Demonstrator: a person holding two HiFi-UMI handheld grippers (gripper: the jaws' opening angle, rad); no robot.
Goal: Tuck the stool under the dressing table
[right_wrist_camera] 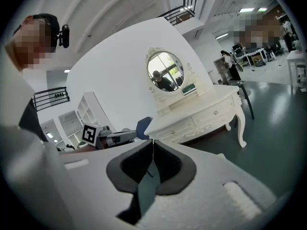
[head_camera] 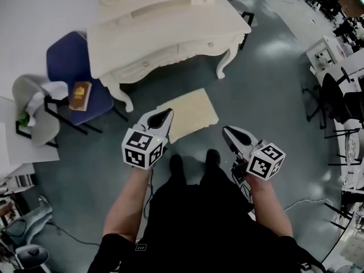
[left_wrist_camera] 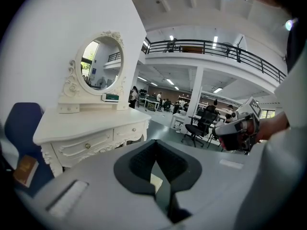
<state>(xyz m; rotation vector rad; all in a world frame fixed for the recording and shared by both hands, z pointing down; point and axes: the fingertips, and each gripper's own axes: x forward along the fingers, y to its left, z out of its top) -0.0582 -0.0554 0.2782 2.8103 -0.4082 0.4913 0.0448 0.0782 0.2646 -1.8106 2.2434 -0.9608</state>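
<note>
The stool (head_camera: pixel 190 114), a low one with a cream rectangular top, stands on the grey floor just in front of the white dressing table (head_camera: pixel 170 24). My left gripper (head_camera: pixel 166 114) is shut and empty, and its tip shows over the stool's left edge. To the right of the stool is my right gripper (head_camera: pixel 226 131), also shut with nothing in it. In the left gripper view the shut jaws of the left gripper (left_wrist_camera: pixel 156 143) point at the dressing table (left_wrist_camera: pixel 91 128) and its oval mirror (left_wrist_camera: pixel 98 63). From the right gripper (right_wrist_camera: pixel 153 142) the table (right_wrist_camera: pixel 201 114) lies ahead.
A blue chair (head_camera: pixel 71 67) with a brown book (head_camera: pixel 80 95) on its seat stands left of the table. Beside it is a pale chair (head_camera: pixel 34 110). Black office chairs (head_camera: pixel 335 104) and desks line the right side. My feet (head_camera: pixel 193 161) are just behind the stool.
</note>
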